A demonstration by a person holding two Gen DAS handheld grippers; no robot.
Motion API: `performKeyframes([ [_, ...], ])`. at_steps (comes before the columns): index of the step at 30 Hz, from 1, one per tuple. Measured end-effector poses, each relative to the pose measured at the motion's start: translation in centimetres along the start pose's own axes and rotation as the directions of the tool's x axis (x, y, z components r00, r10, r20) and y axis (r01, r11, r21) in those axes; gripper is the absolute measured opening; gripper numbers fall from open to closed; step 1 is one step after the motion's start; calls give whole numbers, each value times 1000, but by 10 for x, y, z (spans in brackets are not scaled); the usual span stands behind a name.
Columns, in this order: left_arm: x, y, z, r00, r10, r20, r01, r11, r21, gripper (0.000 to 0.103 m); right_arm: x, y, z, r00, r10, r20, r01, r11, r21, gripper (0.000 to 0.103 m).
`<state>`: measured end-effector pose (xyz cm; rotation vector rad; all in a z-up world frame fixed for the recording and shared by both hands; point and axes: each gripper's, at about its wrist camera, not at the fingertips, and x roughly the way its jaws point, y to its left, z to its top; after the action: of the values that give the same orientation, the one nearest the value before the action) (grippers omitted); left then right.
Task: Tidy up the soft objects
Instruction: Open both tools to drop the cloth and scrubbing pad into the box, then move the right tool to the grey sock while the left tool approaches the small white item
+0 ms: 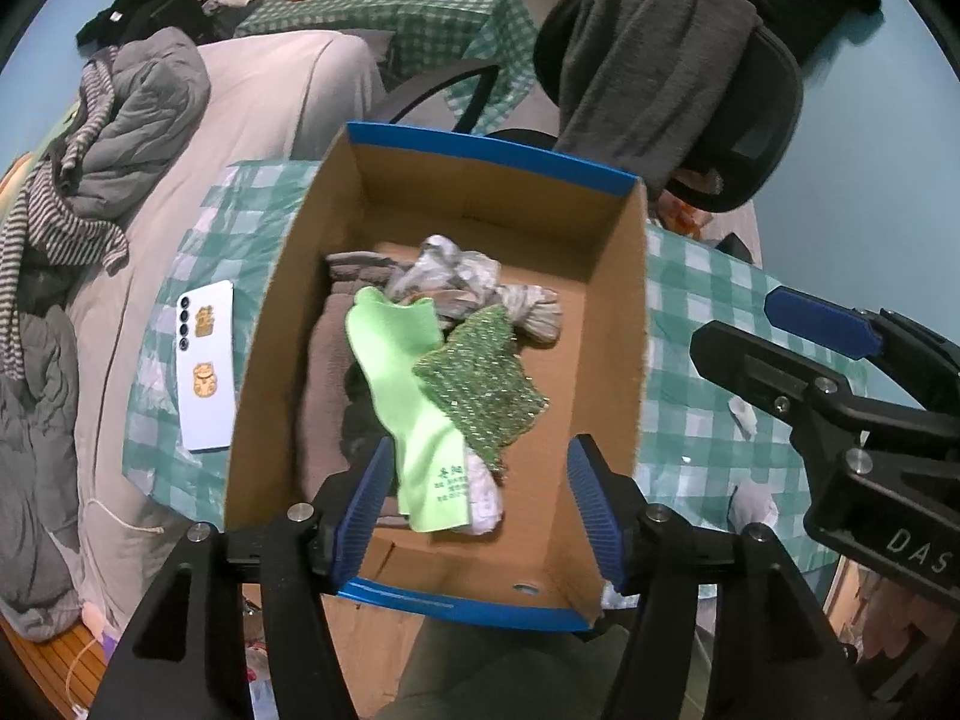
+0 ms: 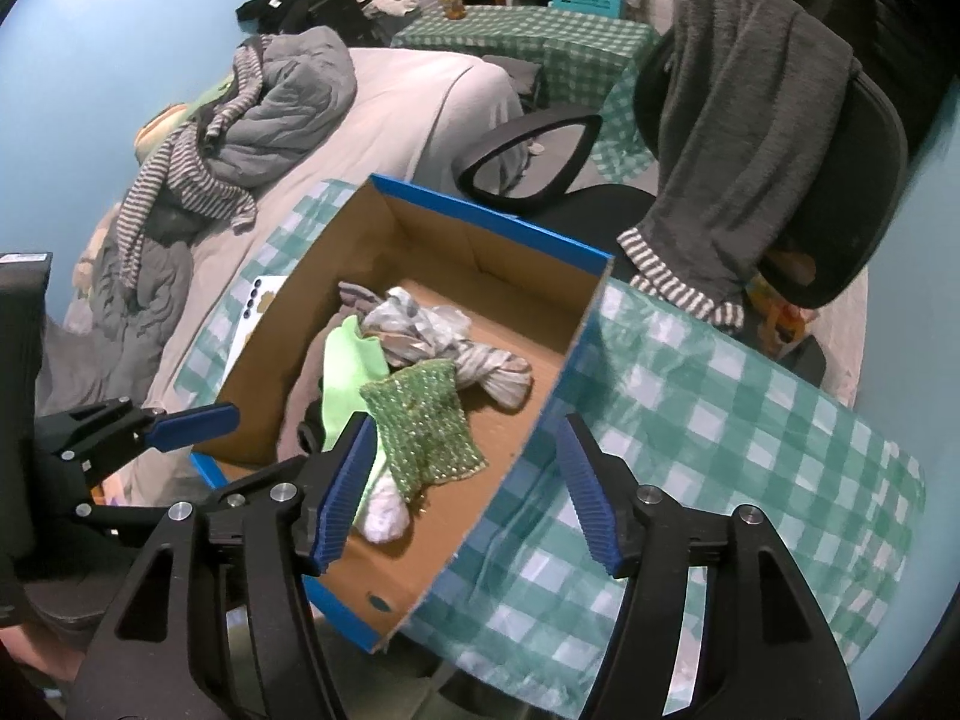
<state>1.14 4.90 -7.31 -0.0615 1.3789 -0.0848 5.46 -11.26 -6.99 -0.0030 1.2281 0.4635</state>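
An open cardboard box with blue edges [image 1: 618, 330] [image 2: 282, 324] stands on a green checked tablecloth [image 2: 720, 450]. Inside lie a light green sock [image 1: 408, 384] [image 2: 345, 372], a sparkly green knit cloth [image 1: 480, 384] [image 2: 423, 426], a knotted grey-white cloth [image 1: 474, 288] [image 2: 456, 336], a white sock [image 2: 384, 516] and a brown-grey fabric [image 1: 324, 384]. My left gripper [image 1: 483, 510] is open and empty over the box's near end. My right gripper [image 2: 465, 492] is open and empty above the box's right wall; it also shows in the left wrist view [image 1: 798, 336].
A white phone [image 1: 204, 366] lies on the cloth left of the box. A black office chair [image 2: 840, 150] draped with a grey towel [image 2: 738, 132] stands behind the table. A bed with grey and striped clothes [image 2: 240, 114] is at the left.
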Motion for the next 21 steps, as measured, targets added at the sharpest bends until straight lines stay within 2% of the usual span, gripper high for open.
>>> performKeyframes([
  [6, 1, -23, -3, 1000, 4, -6, -4, 999, 42, 71, -13, -20, -14, 1000, -18, 3, 18, 999, 49, 66],
  [21, 12, -94, -11, 999, -21, -49, 31, 978, 204, 73, -34, -91, -72, 994, -100, -48, 108, 973, 203, 67],
])
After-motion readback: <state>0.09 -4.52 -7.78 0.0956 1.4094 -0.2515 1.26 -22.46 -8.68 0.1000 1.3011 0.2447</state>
